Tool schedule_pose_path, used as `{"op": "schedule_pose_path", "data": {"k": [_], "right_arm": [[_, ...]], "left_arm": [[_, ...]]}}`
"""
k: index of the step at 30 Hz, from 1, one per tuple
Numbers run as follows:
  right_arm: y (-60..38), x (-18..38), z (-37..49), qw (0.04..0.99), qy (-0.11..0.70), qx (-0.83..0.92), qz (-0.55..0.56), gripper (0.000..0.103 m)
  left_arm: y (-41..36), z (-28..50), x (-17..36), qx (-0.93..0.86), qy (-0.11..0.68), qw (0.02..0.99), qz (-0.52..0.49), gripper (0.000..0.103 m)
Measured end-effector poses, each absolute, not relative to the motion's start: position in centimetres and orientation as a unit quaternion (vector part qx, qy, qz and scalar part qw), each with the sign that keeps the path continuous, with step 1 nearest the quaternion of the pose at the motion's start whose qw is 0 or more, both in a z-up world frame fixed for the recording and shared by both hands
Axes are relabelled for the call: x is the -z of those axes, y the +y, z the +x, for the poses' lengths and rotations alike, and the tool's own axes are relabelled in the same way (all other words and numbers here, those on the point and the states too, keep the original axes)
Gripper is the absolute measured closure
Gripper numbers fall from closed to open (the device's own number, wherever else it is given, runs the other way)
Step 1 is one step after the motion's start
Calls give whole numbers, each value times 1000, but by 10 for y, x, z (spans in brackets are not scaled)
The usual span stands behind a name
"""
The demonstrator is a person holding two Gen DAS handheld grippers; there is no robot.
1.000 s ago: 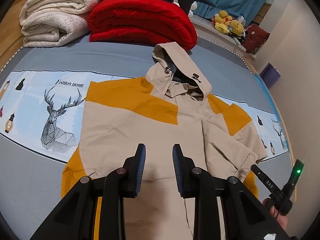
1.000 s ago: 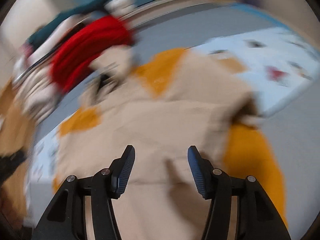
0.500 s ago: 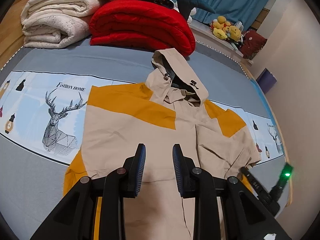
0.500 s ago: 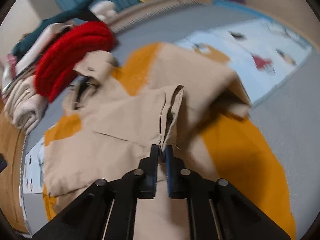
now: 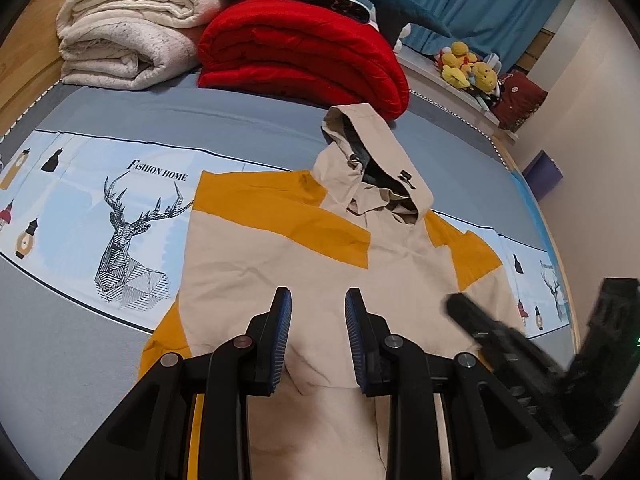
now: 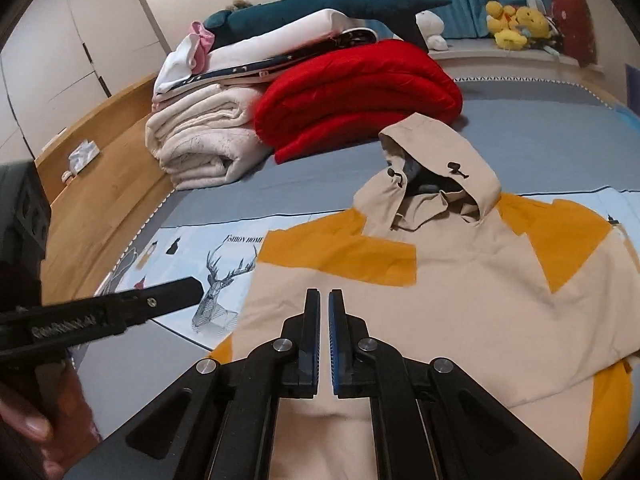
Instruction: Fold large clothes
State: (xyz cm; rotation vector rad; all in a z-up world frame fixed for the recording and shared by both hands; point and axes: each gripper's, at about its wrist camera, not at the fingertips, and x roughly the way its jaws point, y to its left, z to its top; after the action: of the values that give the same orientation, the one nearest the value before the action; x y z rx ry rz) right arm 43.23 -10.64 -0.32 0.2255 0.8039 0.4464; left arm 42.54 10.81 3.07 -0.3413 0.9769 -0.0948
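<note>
A beige and mustard hooded jacket lies flat on the bed, hood toward the far side; it also shows in the right wrist view. Its right part is folded over the body. My left gripper is open and empty above the jacket's lower middle. My right gripper is nearly shut with nothing between its pads, hovering over the jacket's middle. The right gripper also shows blurred at the right of the left wrist view. The left gripper shows at the left of the right wrist view.
A grey and light-blue bedsheet with a deer print covers the bed. A folded red blanket and folded white blankets are stacked at the far side. Plush toys sit on a ledge. A wooden bed frame runs along the left.
My right gripper let go of the jacket's folded edge, which now lies flat, and moved left over the jacket's middle. My left gripper stayed open, nearly still.
</note>
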Motion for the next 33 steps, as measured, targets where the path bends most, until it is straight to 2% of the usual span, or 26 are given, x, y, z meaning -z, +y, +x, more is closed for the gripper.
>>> {"op": "schedule_pose_path", "data": {"k": [7, 10, 14, 18, 22, 27, 29, 30, 32, 33], "right_arm": [[-206, -18, 416, 899, 394, -142, 129, 78], [-259, -19, 403, 901, 391, -102, 157, 74], [-315, 4, 400, 894, 398, -51, 197, 72], [-343, 34, 422, 860, 444, -29, 249, 72], [-357, 56, 439, 841, 486, -19, 236, 72], [-370, 77, 449, 822, 506, -2, 261, 72], [-373, 83, 454, 814, 515, 7, 267, 72], [-375, 86, 455, 810, 518, 11, 274, 72], [-377, 92, 457, 804, 523, 24, 283, 72], [-378, 95, 458, 798, 527, 28, 290, 72]], "left_arm": [[125, 432, -17, 37, 478, 858, -184, 79], [128, 437, 2, 38, 498, 841, -208, 79], [124, 444, 40, 47, 541, 805, -237, 79], [111, 445, 87, 45, 597, 764, -241, 79], [101, 443, 127, 46, 642, 720, -258, 77], [96, 439, 152, 46, 656, 699, -281, 76], [96, 438, 151, 52, 652, 699, -289, 78], [95, 439, 149, 56, 650, 700, -290, 83], [97, 441, 136, 60, 632, 721, -277, 101], [98, 443, 125, 64, 619, 737, -262, 102]]}}
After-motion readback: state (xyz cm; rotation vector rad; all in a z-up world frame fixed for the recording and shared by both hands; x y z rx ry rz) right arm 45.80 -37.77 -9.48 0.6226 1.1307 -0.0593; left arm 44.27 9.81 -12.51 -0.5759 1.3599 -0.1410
